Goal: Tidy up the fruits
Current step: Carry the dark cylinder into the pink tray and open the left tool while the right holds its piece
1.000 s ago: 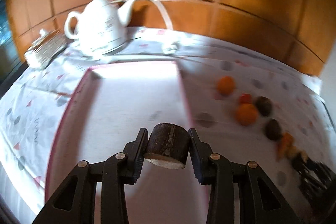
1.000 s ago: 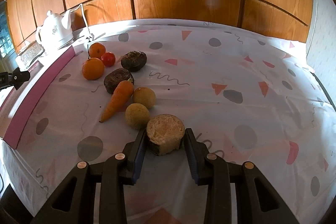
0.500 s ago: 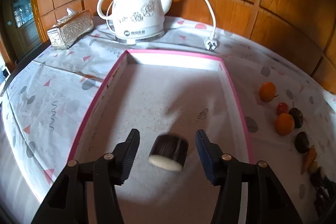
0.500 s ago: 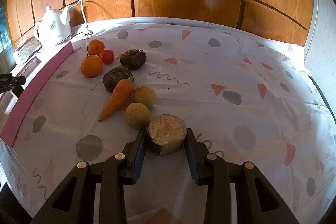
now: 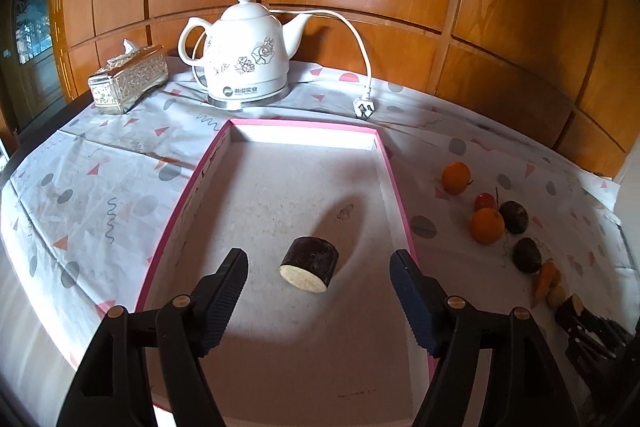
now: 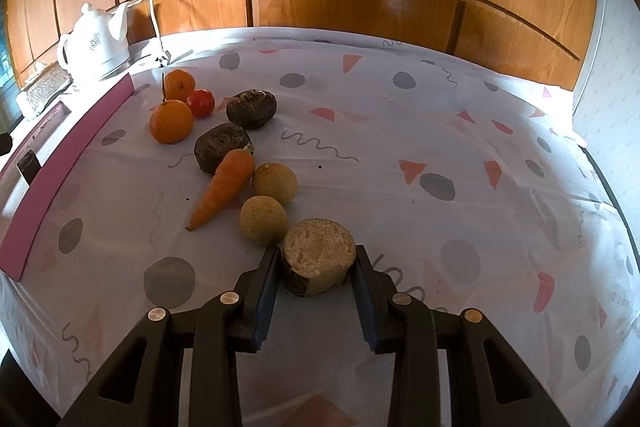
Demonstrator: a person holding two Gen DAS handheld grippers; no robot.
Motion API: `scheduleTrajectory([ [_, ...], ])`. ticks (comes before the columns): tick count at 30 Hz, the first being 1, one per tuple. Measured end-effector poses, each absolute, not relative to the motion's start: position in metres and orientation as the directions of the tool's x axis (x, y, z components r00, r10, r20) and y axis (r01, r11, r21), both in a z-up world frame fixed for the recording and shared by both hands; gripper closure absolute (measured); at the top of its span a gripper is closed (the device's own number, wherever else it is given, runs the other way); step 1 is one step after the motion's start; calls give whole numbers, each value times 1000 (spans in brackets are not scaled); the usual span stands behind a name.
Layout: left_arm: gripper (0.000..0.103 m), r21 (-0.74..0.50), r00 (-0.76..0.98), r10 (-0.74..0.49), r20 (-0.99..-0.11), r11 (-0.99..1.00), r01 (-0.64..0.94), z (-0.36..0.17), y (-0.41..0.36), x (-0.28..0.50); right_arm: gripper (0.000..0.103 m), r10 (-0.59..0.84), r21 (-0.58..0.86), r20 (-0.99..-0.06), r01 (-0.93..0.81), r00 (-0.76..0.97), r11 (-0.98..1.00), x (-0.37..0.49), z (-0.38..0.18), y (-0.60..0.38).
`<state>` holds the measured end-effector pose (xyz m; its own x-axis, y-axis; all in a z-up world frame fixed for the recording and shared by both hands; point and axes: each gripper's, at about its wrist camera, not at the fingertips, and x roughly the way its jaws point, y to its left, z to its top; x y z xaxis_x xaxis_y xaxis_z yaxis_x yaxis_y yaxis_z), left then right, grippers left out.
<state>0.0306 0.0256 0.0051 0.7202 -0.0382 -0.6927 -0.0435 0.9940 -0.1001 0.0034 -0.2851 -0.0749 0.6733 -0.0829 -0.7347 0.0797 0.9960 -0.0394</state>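
In the left wrist view my left gripper [image 5: 318, 269] is wide open above the pink-rimmed tray [image 5: 394, 187]. A dark cut cylinder piece [image 5: 309, 264] lies free on the tray floor between the fingers. In the right wrist view my right gripper [image 6: 316, 267] is shut on a pale cut cylinder piece [image 6: 319, 257], at the tablecloth. Just beyond it lie two tan round fruits [image 6: 263, 219], a carrot [image 6: 223, 187], two dark round fruits [image 6: 221, 149], two oranges [image 6: 171, 121] and a small red fruit [image 6: 201, 103].
A white kettle [image 5: 244, 55] with cord and plug [image 5: 363, 107] stands behind the tray, with a metallic tissue box [image 5: 128, 79] to its left. Wood panelling backs the table. The tray's pink side [image 6: 68, 163] runs along the left of the right wrist view.
My left gripper has opened and let go of the dark piece, which now lies in the tray; the gripper has pulled back and up. My right gripper stays shut on the pale piece.
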Motion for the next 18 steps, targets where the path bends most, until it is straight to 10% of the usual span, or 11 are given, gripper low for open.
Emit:
scheduleTrajectory([
  [18, 28, -98, 726, -15, -688, 993, -72, 2, 40, 17, 68, 159, 57, -751, -178, 640, 982, 2, -51, -214],
])
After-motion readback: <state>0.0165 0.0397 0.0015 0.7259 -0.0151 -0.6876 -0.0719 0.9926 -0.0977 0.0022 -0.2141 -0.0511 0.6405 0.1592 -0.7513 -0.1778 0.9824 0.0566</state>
